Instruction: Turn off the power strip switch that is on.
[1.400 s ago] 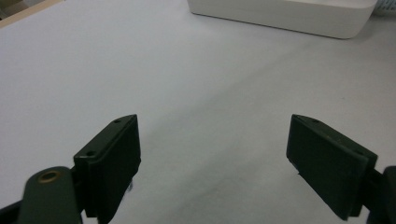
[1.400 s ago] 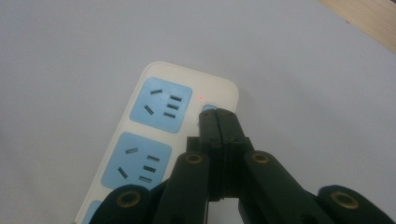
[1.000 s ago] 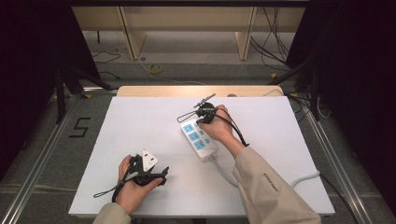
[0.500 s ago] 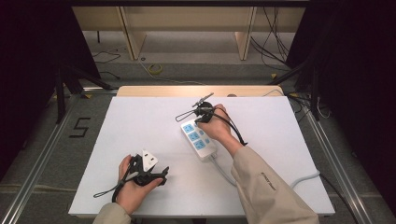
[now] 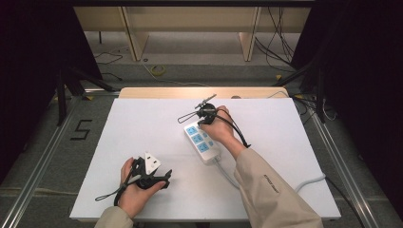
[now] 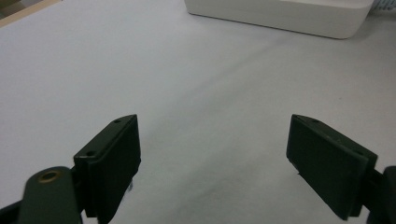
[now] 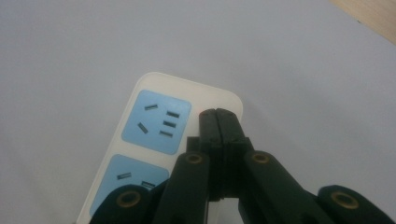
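Observation:
A white power strip (image 5: 203, 144) with blue socket faces lies at the table's middle, its cable (image 5: 309, 183) running off to the right edge. My right gripper (image 5: 200, 119) is at the strip's far end. In the right gripper view it (image 7: 217, 114) is shut with nothing between its jaws. Its tips sit over the strip's end (image 7: 187, 88), beside a small reddish spot (image 7: 204, 112) and the first blue socket (image 7: 156, 122). My left gripper (image 5: 164, 176) rests near the table's front left. Its jaws (image 6: 212, 121) stand wide open over bare table, with the strip's side (image 6: 280, 14) farther off.
The white table (image 5: 142, 123) has a wooden strip along its far edge (image 5: 199, 91). Beyond it are shelving legs and loose cables on the floor. A mark shaped like a 5 (image 5: 81, 129) is on the floor at the left.
My right gripper has shifted slightly at the strip's far end. The left gripper has stayed where it was.

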The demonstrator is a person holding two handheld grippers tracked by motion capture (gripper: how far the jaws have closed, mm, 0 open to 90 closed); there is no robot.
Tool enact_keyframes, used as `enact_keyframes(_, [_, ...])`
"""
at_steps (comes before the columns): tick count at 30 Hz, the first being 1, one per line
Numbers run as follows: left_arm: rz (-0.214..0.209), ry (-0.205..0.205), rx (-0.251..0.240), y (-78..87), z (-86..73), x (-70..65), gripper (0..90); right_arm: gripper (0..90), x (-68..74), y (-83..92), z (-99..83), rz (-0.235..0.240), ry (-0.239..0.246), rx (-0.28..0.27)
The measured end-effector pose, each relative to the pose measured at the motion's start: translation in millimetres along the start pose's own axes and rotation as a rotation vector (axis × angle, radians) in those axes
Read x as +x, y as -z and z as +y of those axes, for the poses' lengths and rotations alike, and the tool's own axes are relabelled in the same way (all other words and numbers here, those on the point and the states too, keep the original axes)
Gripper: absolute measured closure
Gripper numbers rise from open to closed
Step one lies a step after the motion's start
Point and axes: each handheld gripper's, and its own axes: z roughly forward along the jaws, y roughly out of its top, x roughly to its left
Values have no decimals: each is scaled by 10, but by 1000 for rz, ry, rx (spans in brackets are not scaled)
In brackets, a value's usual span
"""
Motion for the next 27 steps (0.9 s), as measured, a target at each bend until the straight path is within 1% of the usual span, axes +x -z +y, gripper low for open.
enact_keyframes(12, [2, 0, 0, 1, 0, 4, 175, 900, 16, -23, 46, 2, 7, -2])
enact_keyframes(15, [1, 0, 0, 3, 0, 5, 174, 900, 20, -30, 55, 3, 0, 0])
enact_keyframes(23, [1, 0, -1, 4, 0, 6, 174, 900, 20, -59, 56, -2, 3, 11])
enact_keyframes(27, [2, 0, 0, 2, 0, 6, 175, 900, 17, -70, 55, -1, 4, 7])
